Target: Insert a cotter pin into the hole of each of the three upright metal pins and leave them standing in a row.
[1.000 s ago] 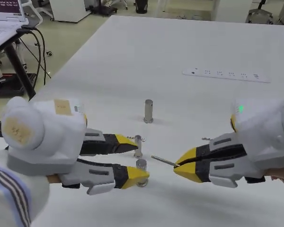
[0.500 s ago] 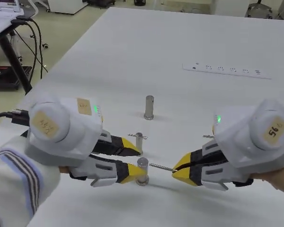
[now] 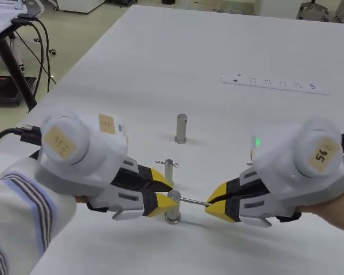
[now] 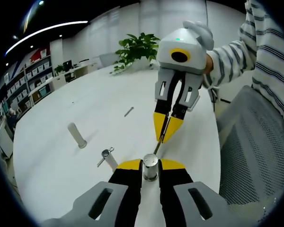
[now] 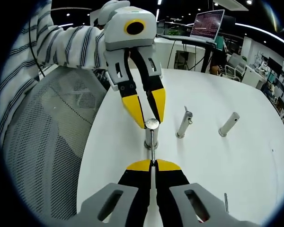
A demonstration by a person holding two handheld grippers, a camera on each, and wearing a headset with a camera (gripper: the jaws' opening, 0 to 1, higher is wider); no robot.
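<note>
Short silver upright metal pin (image 3: pixel 173 207) stands at six o'clock on the white table (image 3: pixel 218 46), clamped by my left gripper (image 3: pixel 164 196) from nine o'clock. From three o'clock, my right gripper (image 3: pixel 209 205) pinches a thin silver cotter pin (image 3: pixel 192 201) whose tip touches the pin's head.

Round sticker (image 3: pixel 323 154) on the right gripper (image 3: pixel 209 204) showed what looked like 95, tan sticker (image 3: pixel 60 140) on the left gripper (image 3: pixel 163 192) too faint to read

The nearest upright pin (image 3: pixel 173 209), at 6 o'clock on the tabletop (image 3: pixel 160 69), is partly hidden by the left gripper (image 3: pixel 164 193). Its hole is too small to see, so whether the cotter pin (image 3: pixel 192 201) has entered cannot be told. The markings on the power strip (image 3: pixel 274 84) at 1 o'clock are unreadable.
</note>
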